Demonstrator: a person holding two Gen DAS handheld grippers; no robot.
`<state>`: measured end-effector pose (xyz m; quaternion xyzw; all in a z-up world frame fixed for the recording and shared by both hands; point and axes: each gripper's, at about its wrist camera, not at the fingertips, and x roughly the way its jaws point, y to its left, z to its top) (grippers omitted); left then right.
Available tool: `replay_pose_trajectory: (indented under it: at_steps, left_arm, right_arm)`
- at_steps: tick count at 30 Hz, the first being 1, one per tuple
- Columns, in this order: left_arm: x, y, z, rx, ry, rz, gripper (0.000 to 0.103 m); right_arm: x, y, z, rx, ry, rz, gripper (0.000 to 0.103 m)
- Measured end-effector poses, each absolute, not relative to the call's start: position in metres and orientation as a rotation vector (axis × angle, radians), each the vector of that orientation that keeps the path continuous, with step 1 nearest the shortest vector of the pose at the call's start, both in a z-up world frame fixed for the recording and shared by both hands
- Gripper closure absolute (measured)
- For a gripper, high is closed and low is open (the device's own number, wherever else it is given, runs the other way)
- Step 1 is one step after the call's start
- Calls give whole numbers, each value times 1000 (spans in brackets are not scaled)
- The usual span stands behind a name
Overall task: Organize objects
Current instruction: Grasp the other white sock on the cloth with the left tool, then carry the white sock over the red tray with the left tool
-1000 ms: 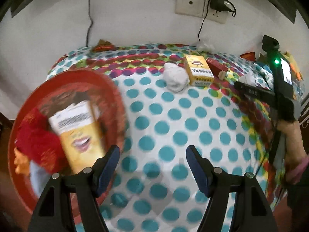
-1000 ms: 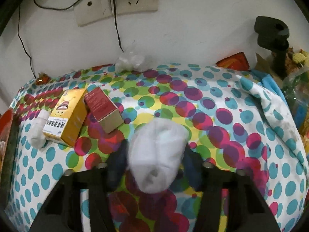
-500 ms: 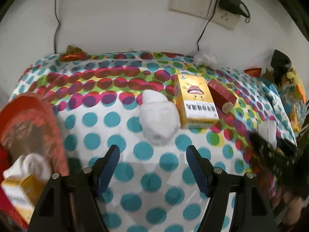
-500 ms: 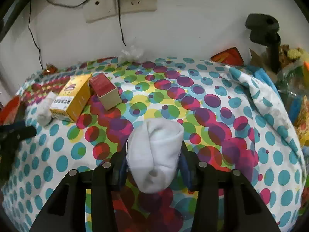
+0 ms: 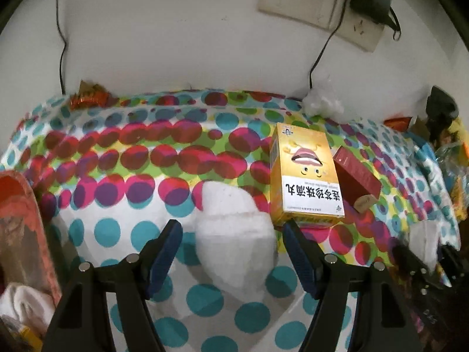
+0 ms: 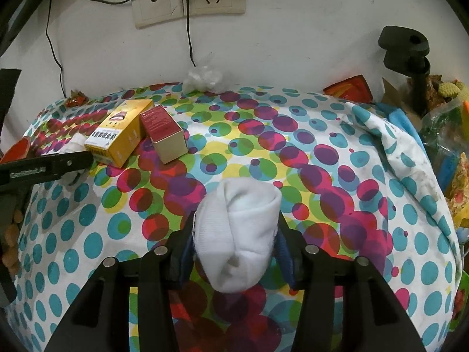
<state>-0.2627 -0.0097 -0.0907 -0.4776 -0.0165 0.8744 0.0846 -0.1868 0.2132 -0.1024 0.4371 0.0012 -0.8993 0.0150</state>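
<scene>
A rolled white sock (image 5: 234, 234) lies on the dotted cloth next to a yellow box (image 5: 304, 176) and a dark red box (image 5: 356, 180). My left gripper (image 5: 231, 231) is open and straddles this sock, with a gap on each side. In the right wrist view a second rolled white sock (image 6: 237, 234) sits between the pads of my right gripper (image 6: 236, 234). Those jaws are opening a little, but the pads still touch the sock's sides. The yellow box (image 6: 120, 135) and red box (image 6: 162, 132) lie far left in that view.
A red tray (image 5: 17, 220) holding a sock and other items is at the left edge. Crumpled plastic (image 5: 322, 104) and wall sockets with cables are at the back. A black stand (image 6: 410, 47) and bagged clutter crowd the right side.
My left gripper has swung right, away from the red tray, and now stands over the white sock beside the yellow box. The right gripper has stayed put with its sock.
</scene>
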Motion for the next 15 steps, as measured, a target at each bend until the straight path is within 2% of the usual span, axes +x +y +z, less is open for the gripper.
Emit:
replay_pose_trajectory:
  at_steps: [4,9,10,11,15]
  left_arm:
    - [-257,6,-98,-1370,102,2658,30]
    - [-253,10,-100,-1312,83,2686,31]
    - [-252,12,-100,-1301,88,2683,42]
    - [-251,14,-98,-1290,94,2685,60]
    - [-247,21,-97,-1276,149,2706,64]
  right_arm:
    - [-187,213,-103,1361,6,-2799,55]
    - [-187,213,-103,1360,4,-2800,55]
    - [-187,213,-103,1360,4,-2800,55]
    - [-187,213,-103,1361,7,-2800,55]
    - [-187,211,-103,1361,9,-2801,55]
